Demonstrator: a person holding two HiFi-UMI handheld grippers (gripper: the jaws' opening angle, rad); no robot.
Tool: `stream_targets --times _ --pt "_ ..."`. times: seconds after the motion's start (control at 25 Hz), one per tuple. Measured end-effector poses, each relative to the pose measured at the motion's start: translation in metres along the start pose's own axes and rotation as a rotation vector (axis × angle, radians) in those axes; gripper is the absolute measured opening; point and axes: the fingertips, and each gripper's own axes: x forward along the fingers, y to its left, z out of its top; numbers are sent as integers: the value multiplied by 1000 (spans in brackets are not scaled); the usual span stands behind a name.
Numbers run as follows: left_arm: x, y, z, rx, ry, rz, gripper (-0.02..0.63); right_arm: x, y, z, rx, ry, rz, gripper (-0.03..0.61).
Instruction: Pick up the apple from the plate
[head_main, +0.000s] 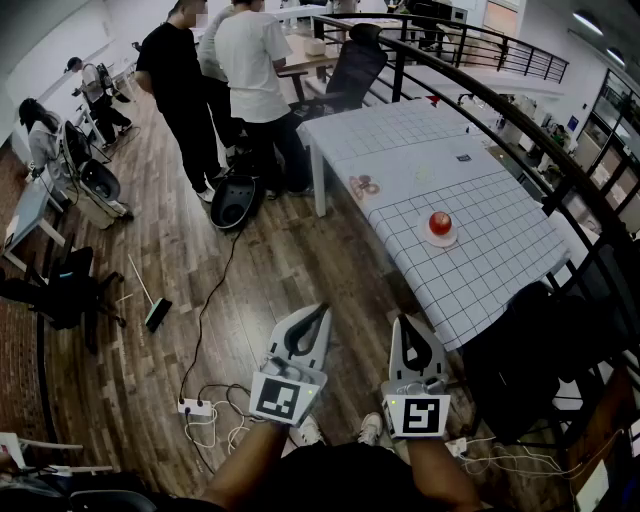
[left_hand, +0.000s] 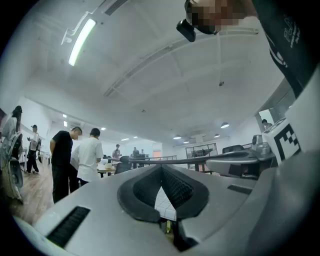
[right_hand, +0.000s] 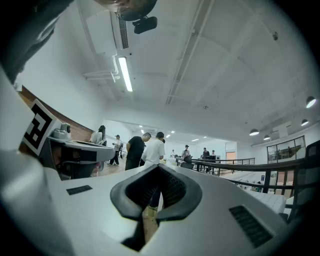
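A red apple rests on a small white plate near the close end of the white gridded table. Both grippers hover over the wood floor, well short of the table and nearer to me than the plate. My left gripper is shut with nothing between its jaws, its tips meeting in the left gripper view. My right gripper is also shut and empty, level with the table's near corner; its tips touch. Neither gripper view shows the apple.
Two people stand by the table's far left end beside a black office chair. A power strip with cables lies on the floor at my left. A black railing runs along the table's right side.
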Motion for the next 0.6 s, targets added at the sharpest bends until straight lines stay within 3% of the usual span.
stream_targets --times 0.2,0.6 --pt "-11 12 0 -5 2 11 21 -1 10 -9 -48 37 19 23" --pt "-36 54 -11 -32 24 25 21 14 51 -12 -17 29 39 23"
